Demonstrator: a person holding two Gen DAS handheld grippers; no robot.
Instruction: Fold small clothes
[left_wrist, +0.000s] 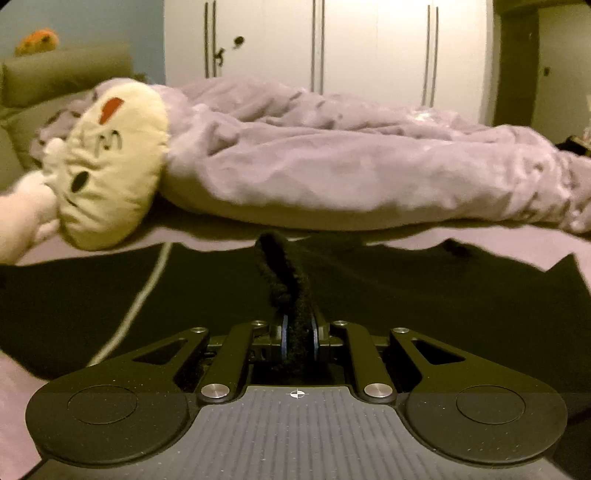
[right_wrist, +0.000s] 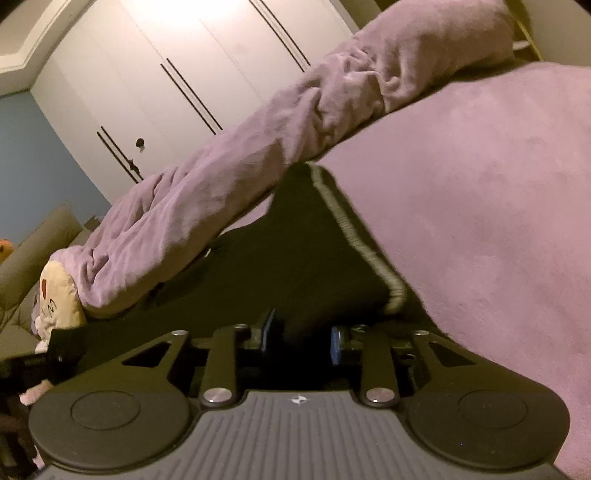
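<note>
Bed (right_wrist: 480, 184) in lilac cover, open room to right gripper's side; rumpled duvet (left_wrist: 332, 155) heaped along far edge, white wardrobe (left_wrist: 369, 44) behind. Black garment (left_wrist: 406, 288) spread flat on bed. Left gripper (left_wrist: 298, 343) jaws clamped on a raised fold. Right gripper (right_wrist: 303, 338) jaws parted, fabric lying between.

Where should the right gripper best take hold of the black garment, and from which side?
Probably the grey-striped hem corner of the black garment, coming low from the near side: that edge lies flat just ahead of the right gripper, whose jaws stand apart.
</note>
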